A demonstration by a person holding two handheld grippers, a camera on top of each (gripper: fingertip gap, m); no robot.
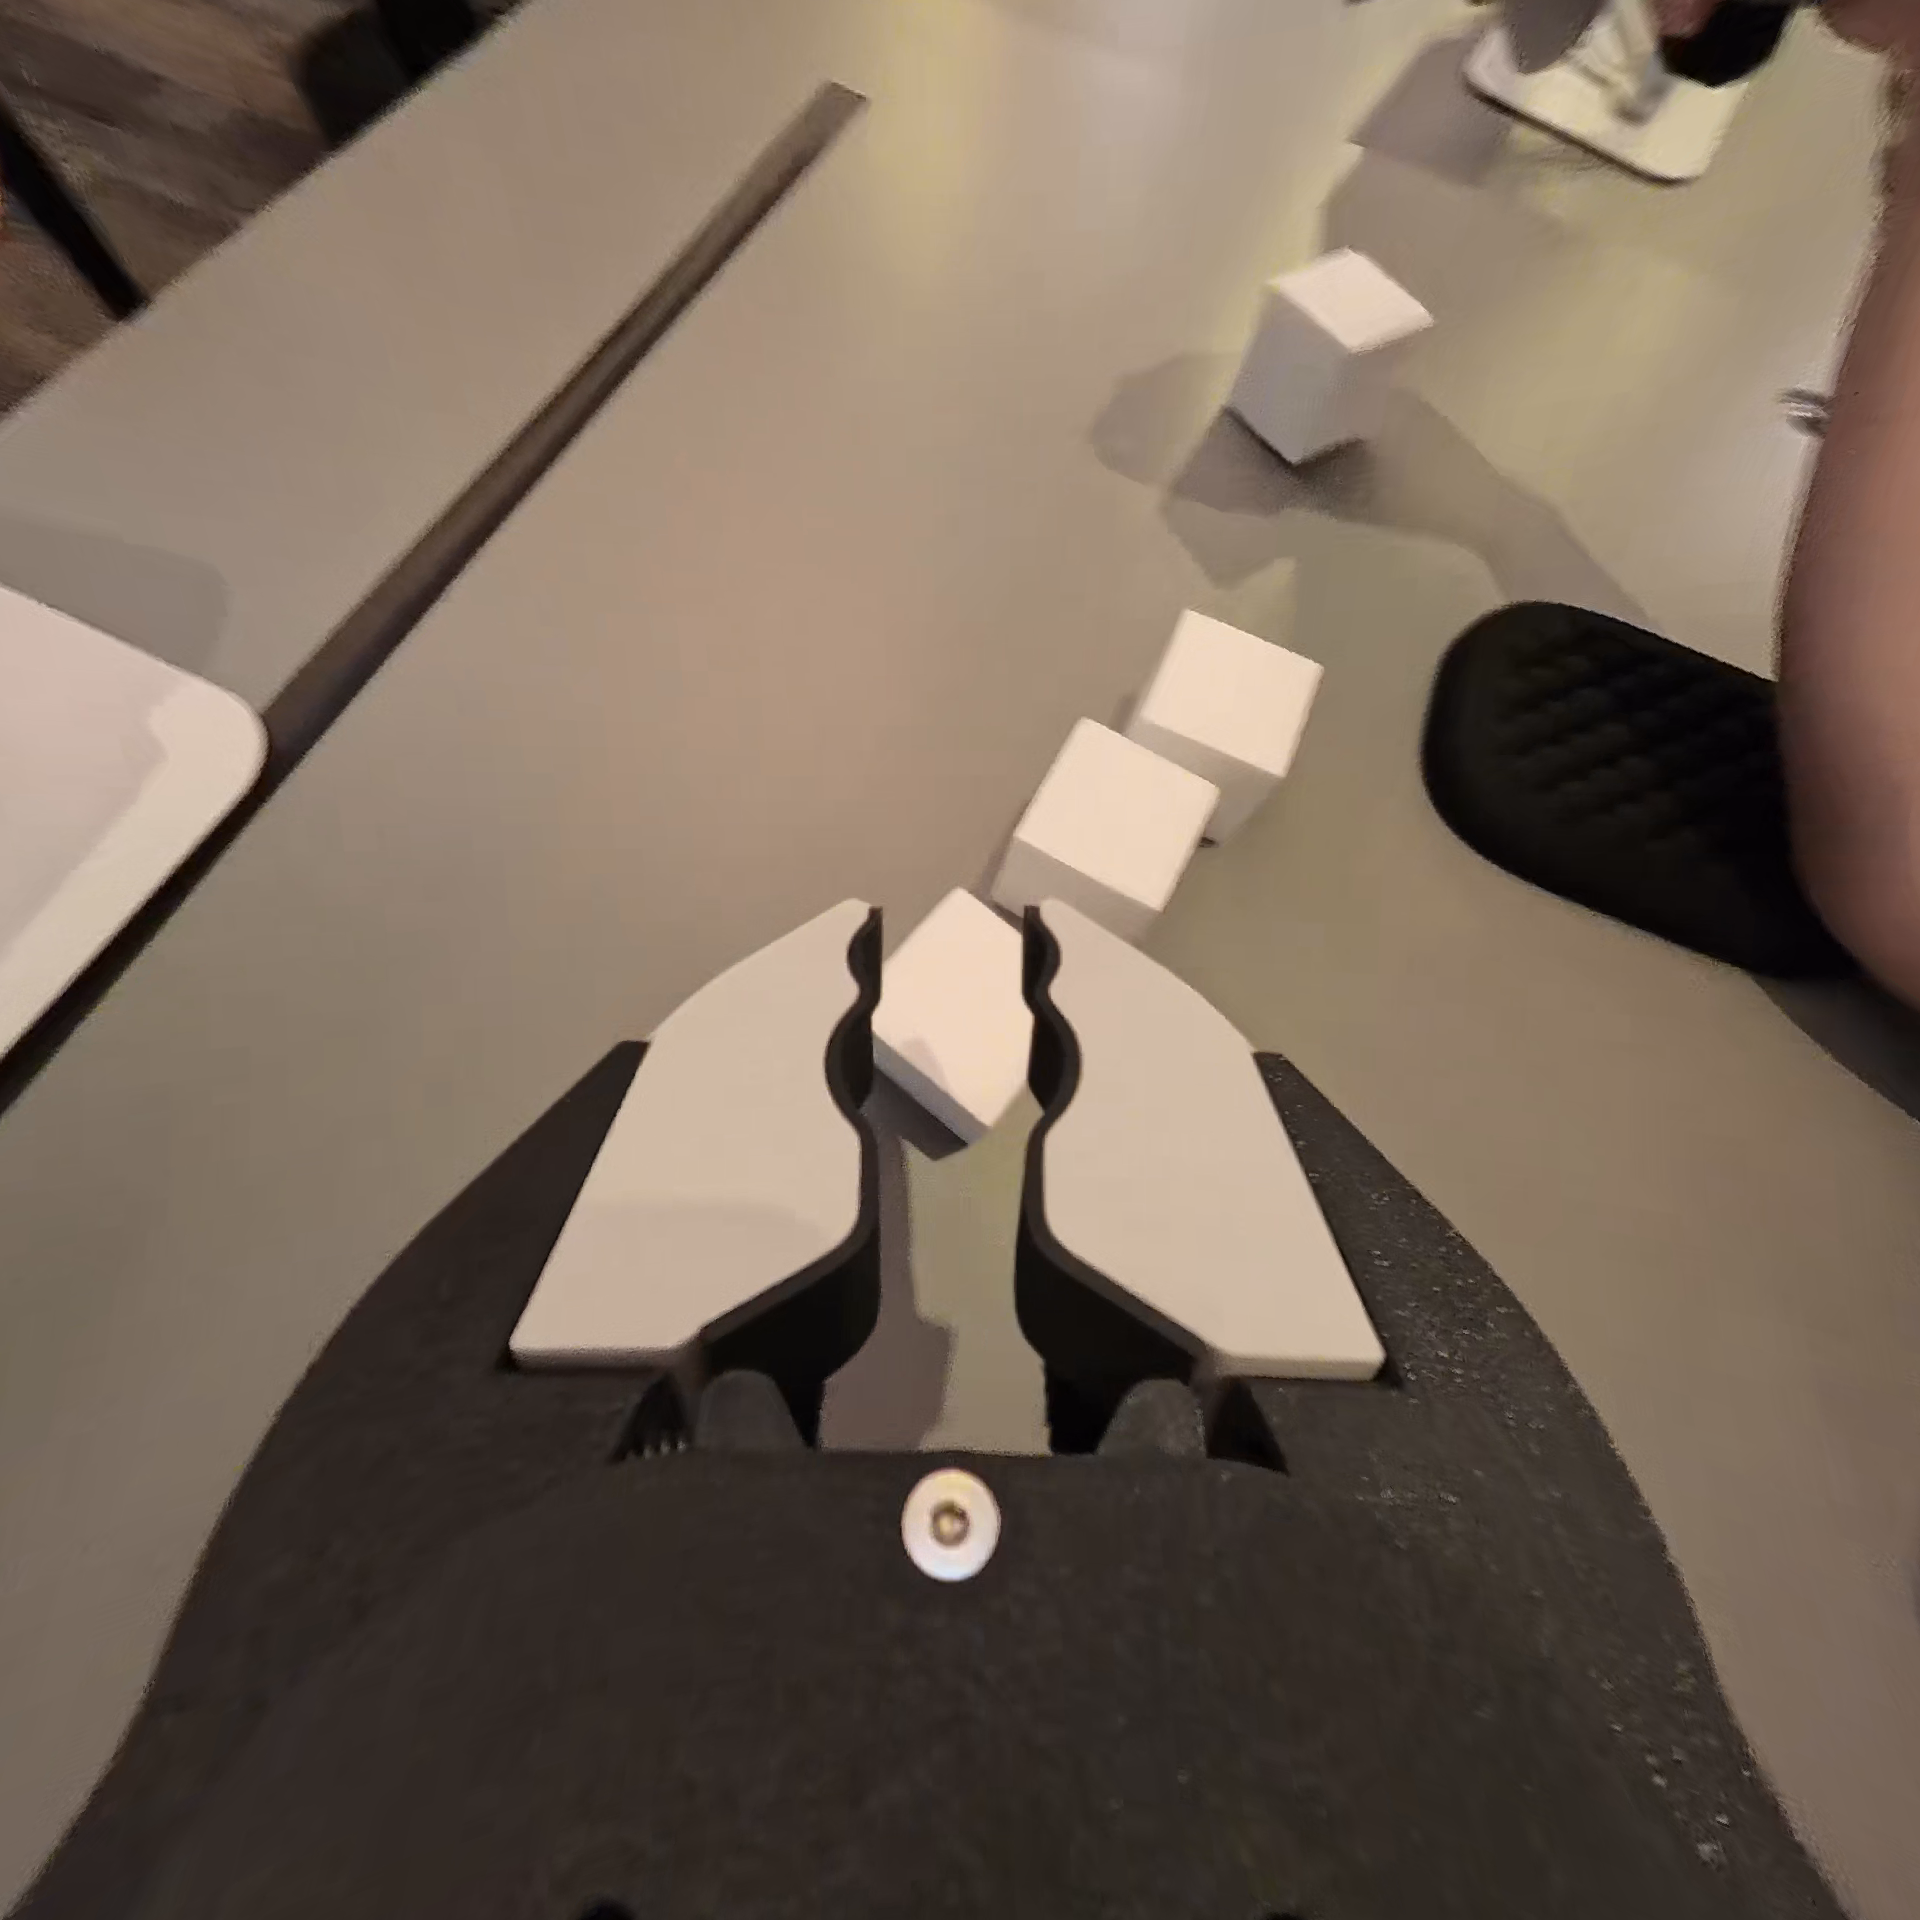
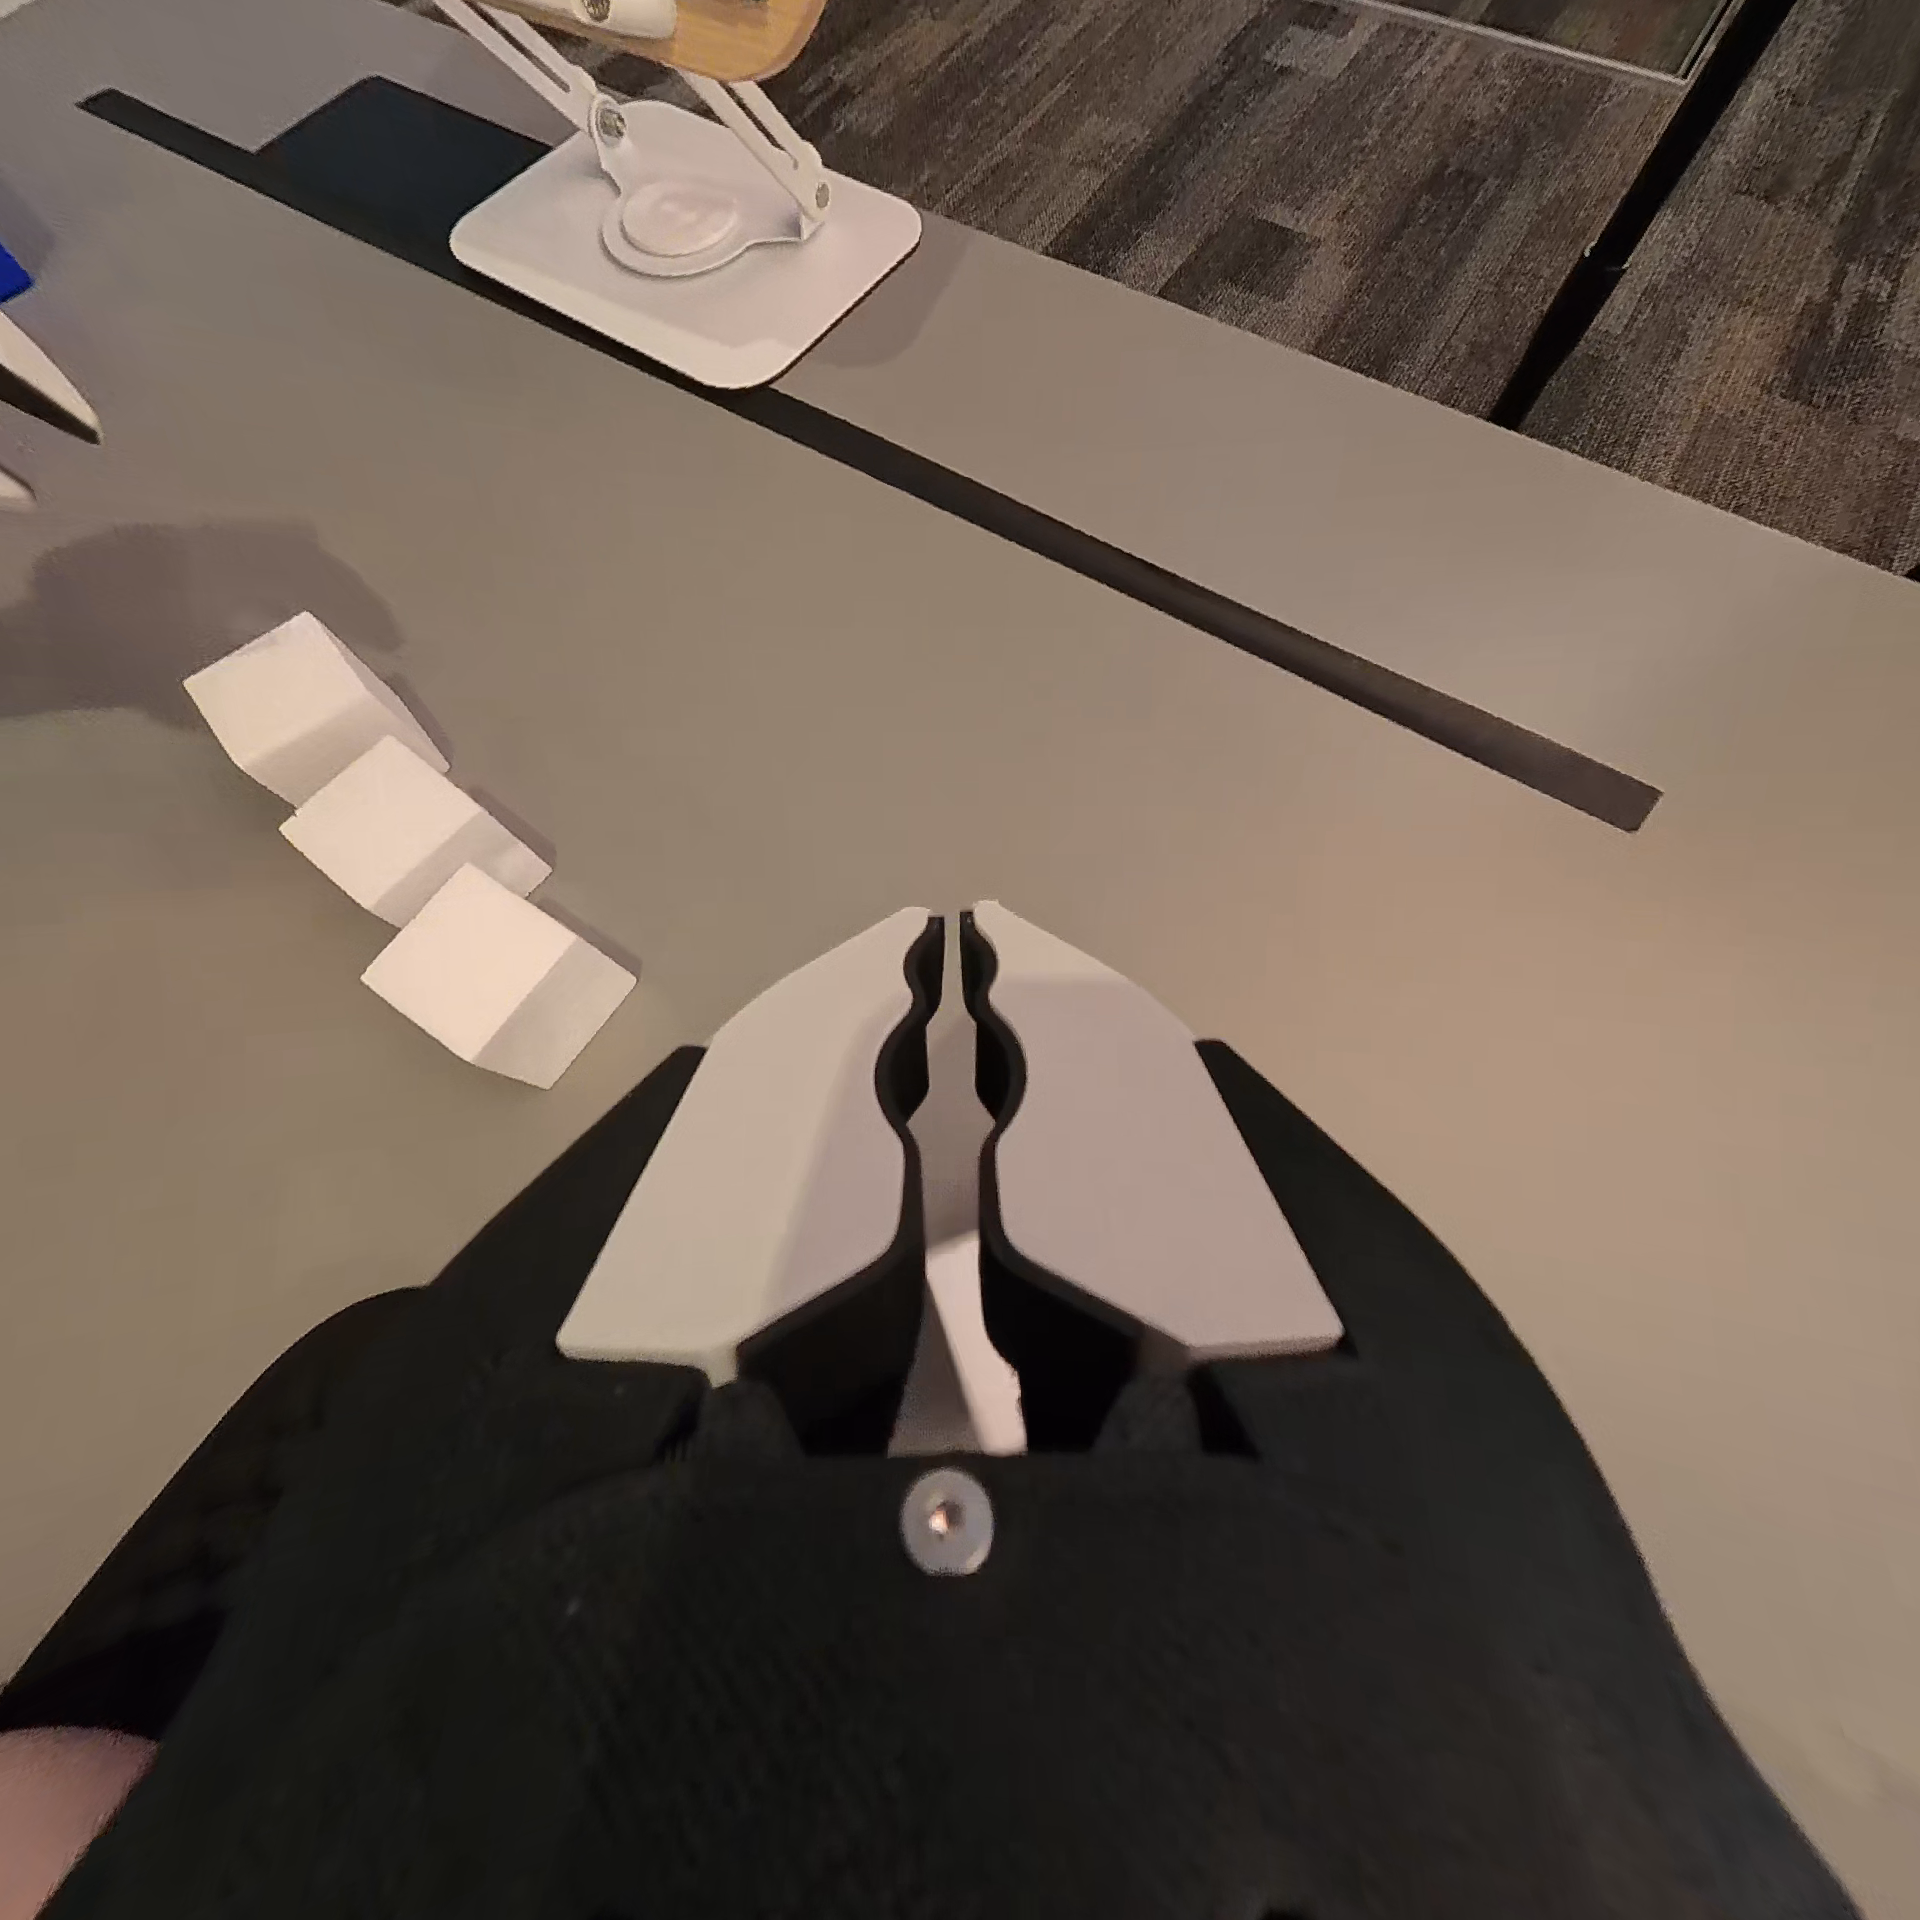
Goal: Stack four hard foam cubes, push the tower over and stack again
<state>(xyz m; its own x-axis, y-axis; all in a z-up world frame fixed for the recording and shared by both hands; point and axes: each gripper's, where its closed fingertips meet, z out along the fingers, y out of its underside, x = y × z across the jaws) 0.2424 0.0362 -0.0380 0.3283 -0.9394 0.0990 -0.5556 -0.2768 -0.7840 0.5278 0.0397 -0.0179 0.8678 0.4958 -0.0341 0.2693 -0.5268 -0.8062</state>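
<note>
Grey table (image 2: 727, 644), dark patterned carpet (image 2: 1299, 156)

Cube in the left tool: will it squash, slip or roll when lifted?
The cube in the left tool probably stays rigid: its edges look crisp under the grip. It may pivot, since it sits skewed, one corner down. Flat faces suggest it won't roll once set down.
</note>
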